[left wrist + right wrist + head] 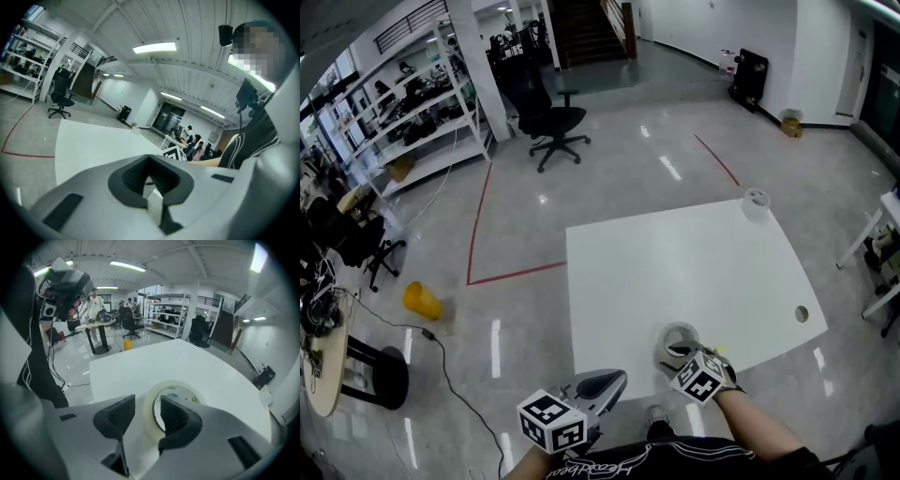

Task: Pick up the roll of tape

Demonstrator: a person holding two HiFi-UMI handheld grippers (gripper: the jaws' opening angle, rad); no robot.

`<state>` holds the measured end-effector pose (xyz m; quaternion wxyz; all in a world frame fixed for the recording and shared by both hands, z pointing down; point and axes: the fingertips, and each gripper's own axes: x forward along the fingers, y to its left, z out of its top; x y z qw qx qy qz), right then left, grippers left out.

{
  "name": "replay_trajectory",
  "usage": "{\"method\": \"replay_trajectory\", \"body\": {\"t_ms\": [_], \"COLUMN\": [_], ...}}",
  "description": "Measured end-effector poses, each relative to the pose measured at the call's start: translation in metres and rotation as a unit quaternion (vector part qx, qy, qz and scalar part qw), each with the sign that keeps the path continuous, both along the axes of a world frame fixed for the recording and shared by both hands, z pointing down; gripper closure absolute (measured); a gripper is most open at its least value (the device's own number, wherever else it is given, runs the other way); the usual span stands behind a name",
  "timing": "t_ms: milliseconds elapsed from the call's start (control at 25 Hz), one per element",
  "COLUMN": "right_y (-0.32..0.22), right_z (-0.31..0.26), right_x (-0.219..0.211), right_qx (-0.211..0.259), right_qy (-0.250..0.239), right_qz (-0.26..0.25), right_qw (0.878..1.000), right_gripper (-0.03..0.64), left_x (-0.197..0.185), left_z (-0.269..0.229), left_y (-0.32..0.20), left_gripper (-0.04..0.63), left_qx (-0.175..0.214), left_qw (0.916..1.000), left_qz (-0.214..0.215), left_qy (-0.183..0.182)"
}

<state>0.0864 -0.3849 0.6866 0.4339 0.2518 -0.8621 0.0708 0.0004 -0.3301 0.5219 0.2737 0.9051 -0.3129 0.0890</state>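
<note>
Right gripper (146, 412) at the roll of tape (679, 330)
Its fingers gape astride the roll's wall; left gripper (602, 383), left of the roll, fingers closed, empty

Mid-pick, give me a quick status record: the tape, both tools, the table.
target: whitish translucent roll of tape, lying flat near the near edge of the white table
right tool: open, the roll's near wall between its jaws, pads not pressing
left tool: shut, empty, in front of the table's near edge
other: small pale round object at the far table corner
step left: close the right tool on the wall, then lift
</note>
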Motion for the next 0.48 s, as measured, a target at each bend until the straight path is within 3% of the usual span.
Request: {"method": "replay_trajectory", "body": {"t_ms": [280, 480], "right_y": [-0.003, -0.002], "right_z": [0.014, 0.018], "right_x": [0.007, 0.006], "right_qx": [-0.009, -0.025], "right_qy": [0.068, 0.089], "right_qz": [-0.022, -0.044], "right_qw": [0.997, 0.995], "right_gripper": [0.493, 0.511], "left_x": [-0.004, -0.008], "left_z": [0.0, 0.001], "left_y": [0.0, 0.003], "left_gripper": [0.592, 0.592], "left_qx": [-0.002, -0.005], "left_qw": [0.9999, 0.9999], "left_qz": [-0.009, -0.015], "left_qy": [0.005, 0.007]}}
